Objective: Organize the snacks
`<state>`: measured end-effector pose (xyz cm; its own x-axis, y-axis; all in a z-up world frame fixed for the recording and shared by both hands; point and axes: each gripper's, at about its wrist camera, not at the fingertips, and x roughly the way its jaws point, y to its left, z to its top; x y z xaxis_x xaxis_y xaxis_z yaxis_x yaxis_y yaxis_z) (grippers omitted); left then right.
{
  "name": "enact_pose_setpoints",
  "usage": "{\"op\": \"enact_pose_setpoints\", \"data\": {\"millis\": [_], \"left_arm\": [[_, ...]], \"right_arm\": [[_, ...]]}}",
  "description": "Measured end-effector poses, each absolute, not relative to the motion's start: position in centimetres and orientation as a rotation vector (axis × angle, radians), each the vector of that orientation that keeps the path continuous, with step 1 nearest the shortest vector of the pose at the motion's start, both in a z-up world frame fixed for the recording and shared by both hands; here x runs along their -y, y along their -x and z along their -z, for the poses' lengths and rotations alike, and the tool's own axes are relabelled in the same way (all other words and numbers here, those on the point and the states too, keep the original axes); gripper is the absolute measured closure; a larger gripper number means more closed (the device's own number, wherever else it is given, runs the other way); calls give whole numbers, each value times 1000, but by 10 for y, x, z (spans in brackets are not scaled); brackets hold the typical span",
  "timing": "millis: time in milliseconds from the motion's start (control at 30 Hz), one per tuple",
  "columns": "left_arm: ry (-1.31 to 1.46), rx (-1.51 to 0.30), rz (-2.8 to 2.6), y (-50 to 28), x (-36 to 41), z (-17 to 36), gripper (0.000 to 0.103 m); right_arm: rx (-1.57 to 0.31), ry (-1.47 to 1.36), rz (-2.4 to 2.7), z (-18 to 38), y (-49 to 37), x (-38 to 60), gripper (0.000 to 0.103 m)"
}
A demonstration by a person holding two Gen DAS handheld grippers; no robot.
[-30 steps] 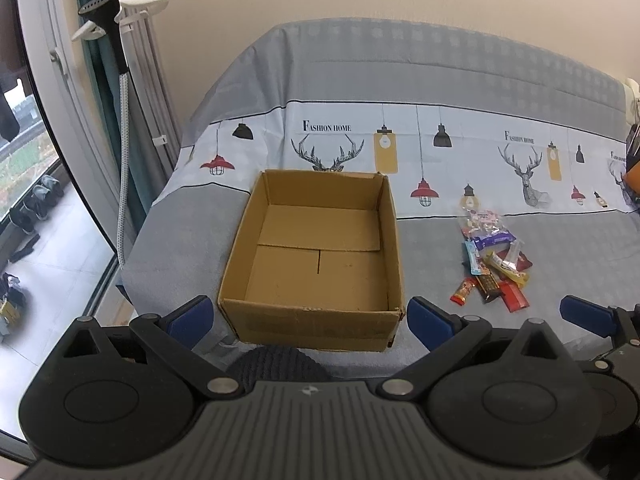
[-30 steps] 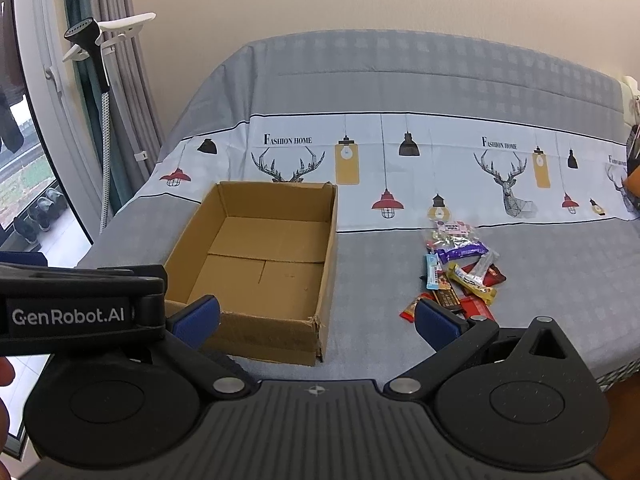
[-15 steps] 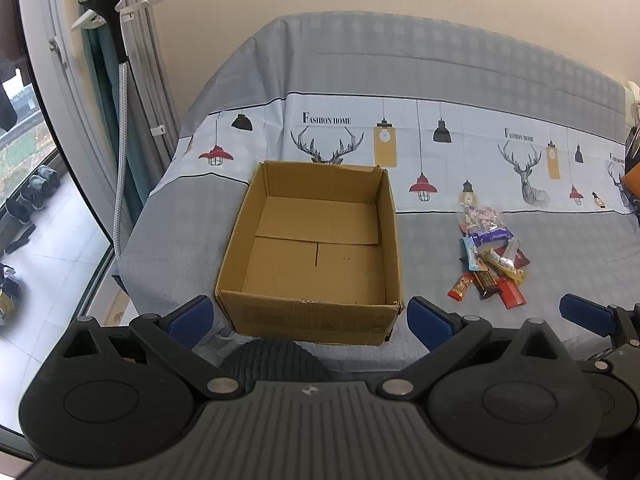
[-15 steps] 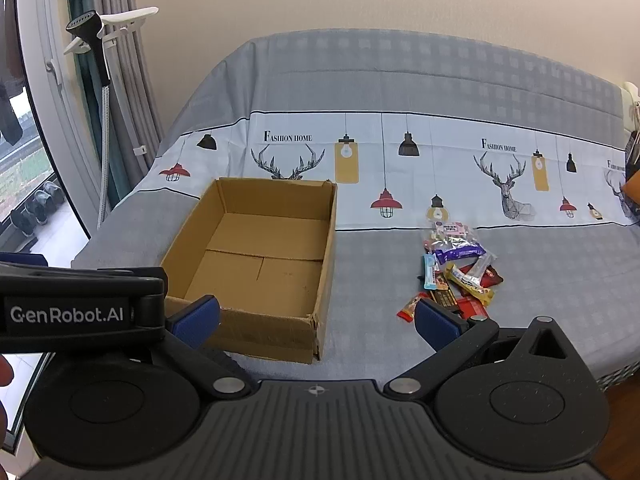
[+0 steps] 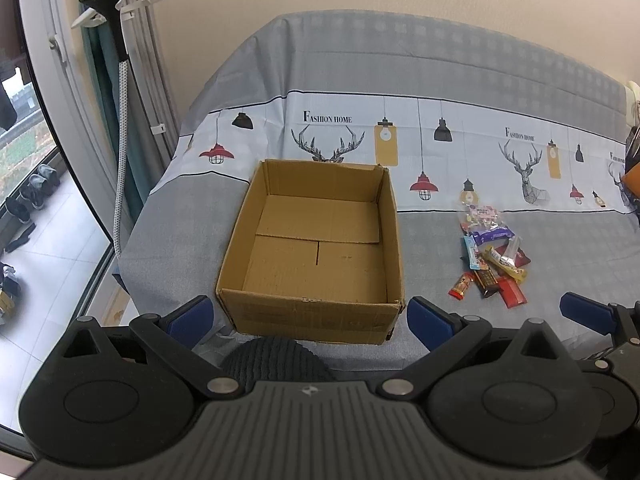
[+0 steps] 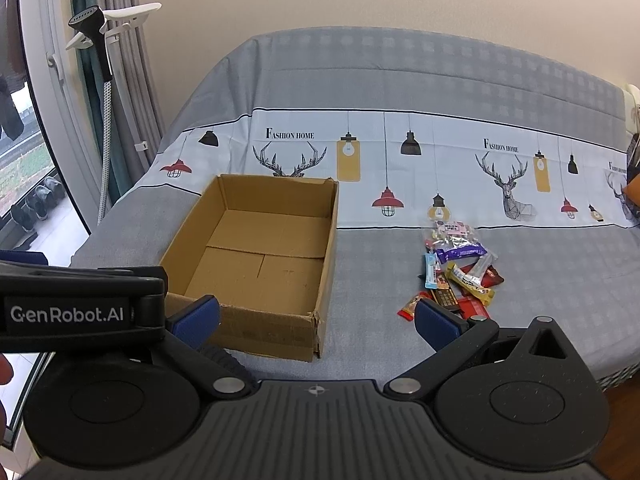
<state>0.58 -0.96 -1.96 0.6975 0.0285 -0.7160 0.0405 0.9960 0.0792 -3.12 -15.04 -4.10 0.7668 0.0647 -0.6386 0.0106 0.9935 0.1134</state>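
Both views have shifted only a little since a second ago: in the left wrist view the cardboard box sits a touch higher in the frame, and nothing on the bed has been touched. That box, open-topped with nothing in it, stands on the grey bedspread, which carries a printed band of deer heads and hanging lamps. From the box, the pile of snacks lies at about 3 o'clock, apart from it, on the grey part of the cloth just below the printed band; it holds a clear bag of sweets at the far end, a purple wrapper, a light blue one, a yellow one and some red and brown bars.

The left tongs are spread wide, their blue tips on either side of the box's near wall, with nothing between them. The right tongs are also wide apart and hold nothing; the right-hand tip shows just in front of the nearest red wrappers, though contact cannot be judged.

At 10 o'clock from the box, a garment steamer with a white hanger stands by the curtain and window.
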Motion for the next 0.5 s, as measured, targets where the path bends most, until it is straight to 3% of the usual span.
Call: {"op": "enact_pose_setpoints", "data": {"millis": [500], "left_arm": [[-50,-812,47,-12,2,33,0]], "right_arm": [[-711,-94,-14,46,26,145,0]]}}
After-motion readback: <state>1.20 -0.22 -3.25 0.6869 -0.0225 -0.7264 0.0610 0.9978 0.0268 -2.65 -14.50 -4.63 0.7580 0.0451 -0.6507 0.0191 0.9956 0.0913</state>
